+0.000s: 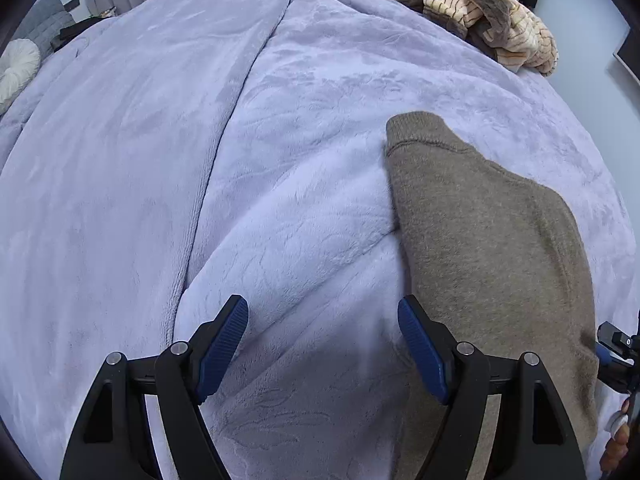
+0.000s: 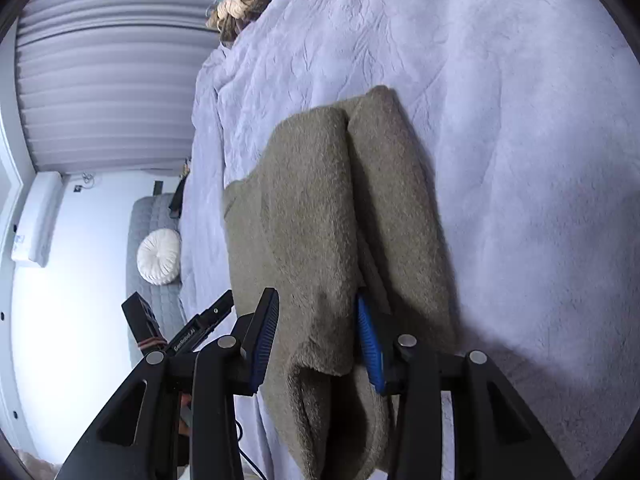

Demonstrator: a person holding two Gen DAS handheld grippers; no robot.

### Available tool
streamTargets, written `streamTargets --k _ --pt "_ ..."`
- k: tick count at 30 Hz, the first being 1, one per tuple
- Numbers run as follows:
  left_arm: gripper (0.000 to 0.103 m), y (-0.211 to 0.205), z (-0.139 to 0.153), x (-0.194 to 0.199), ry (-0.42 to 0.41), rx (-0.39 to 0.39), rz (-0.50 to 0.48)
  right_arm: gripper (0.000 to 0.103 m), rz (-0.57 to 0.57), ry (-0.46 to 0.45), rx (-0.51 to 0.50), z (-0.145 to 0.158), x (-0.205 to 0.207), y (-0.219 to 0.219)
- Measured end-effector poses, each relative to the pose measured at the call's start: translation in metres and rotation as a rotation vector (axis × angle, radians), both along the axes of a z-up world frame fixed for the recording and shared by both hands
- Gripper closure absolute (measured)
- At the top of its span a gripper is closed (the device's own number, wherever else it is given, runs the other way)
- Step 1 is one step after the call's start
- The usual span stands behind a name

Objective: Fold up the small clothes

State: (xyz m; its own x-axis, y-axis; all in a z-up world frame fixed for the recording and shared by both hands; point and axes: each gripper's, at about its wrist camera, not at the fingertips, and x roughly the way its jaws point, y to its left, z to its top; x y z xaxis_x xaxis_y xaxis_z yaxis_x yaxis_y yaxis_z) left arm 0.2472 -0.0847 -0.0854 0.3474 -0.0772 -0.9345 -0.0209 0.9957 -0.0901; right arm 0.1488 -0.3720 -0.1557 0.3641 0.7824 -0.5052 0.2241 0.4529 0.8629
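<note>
Mid-fold on the bed [image 1: 280, 140]: my right gripper [image 2: 318, 336] stood with jaws spread around a raised fold of the sweater [image 2: 320, 208], my left gripper [image 1: 322, 344] spread, empty. Next, I judged: pinch and carry across.

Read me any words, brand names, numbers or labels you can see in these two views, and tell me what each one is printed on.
"GenRobot.AI" - white lettering along the black body of the left hand-held gripper, seen in the right wrist view.
White wall unit - a small label near its lower edge, too small to read.
No text shows on the brown sweater, the lavender blanket or the striped clothes pile.
</note>
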Motion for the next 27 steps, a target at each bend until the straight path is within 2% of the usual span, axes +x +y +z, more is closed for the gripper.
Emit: streamTargets --k 4,9,10,11,12,14,16,18,20,22,23,24,26,27 --pt "0.025 -0.01 -0.009 -0.003 0.02 0.01 -0.04 0.057 0.005 0.012 -0.001 -0.001 0.015 0.008" --pt "0.025 -0.015 -0.017 0.001 0.033 0.034 -0.036 0.057 0.059 -0.046 -0.017 0.007 0.047 0.032" --pt "0.025 -0.014 -0.018 0.002 0.044 0.03 -0.028 0.064 0.065 -0.04 -0.035 0.006 0.052 0.037" --pt "0.025 -0.012 -0.018 0.003 0.051 0.025 -0.022 0.094 0.07 -0.026 -0.078 0.006 0.057 0.041" --pt "0.025 -0.012 -0.014 0.002 0.045 0.017 -0.02 0.094 0.077 -0.043 -0.134 0.015 0.06 0.045" --pt "0.025 -0.016 -0.003 -0.001 0.0 0.022 -0.038 0.095 0.09 -0.166 -0.189 0.046 0.054 0.051" --pt "0.025 -0.025 0.005 -0.004 -0.036 0.04 -0.072 0.095 0.092 -0.249 -0.263 0.077 0.043 0.053" --pt "0.025 -0.035 0.005 -0.004 -0.052 0.052 -0.103 0.095 0.084 -0.276 -0.348 0.09 0.032 0.05" --pt "0.025 -0.043 -0.004 0.0 -0.033 0.078 -0.111 0.095 0.078 -0.217 -0.384 0.074 0.032 0.043" --pt "0.025 -0.046 -0.015 0.004 -0.006 0.116 -0.108 0.094 0.066 -0.118 -0.389 0.041 0.037 0.034" --pt "0.025 -0.045 -0.022 0.005 0.015 0.139 -0.1 0.095 0.06 -0.06 -0.347 0.018 0.04 0.03" --pt "0.025 -0.04 -0.025 0.004 0.034 0.128 -0.09 0.095 0.038 -0.021 -0.284 0.004 0.039 0.023" --pt "0.025 -0.028 -0.023 0.002 0.053 0.086 -0.058 0.095 -0.04 0.015 -0.176 -0.006 0.033 0.01" --pt "0.025 -0.023 -0.02 -0.001 0.049 0.088 -0.056 0.094 -0.053 0.021 -0.192 -0.001 0.03 0.007"
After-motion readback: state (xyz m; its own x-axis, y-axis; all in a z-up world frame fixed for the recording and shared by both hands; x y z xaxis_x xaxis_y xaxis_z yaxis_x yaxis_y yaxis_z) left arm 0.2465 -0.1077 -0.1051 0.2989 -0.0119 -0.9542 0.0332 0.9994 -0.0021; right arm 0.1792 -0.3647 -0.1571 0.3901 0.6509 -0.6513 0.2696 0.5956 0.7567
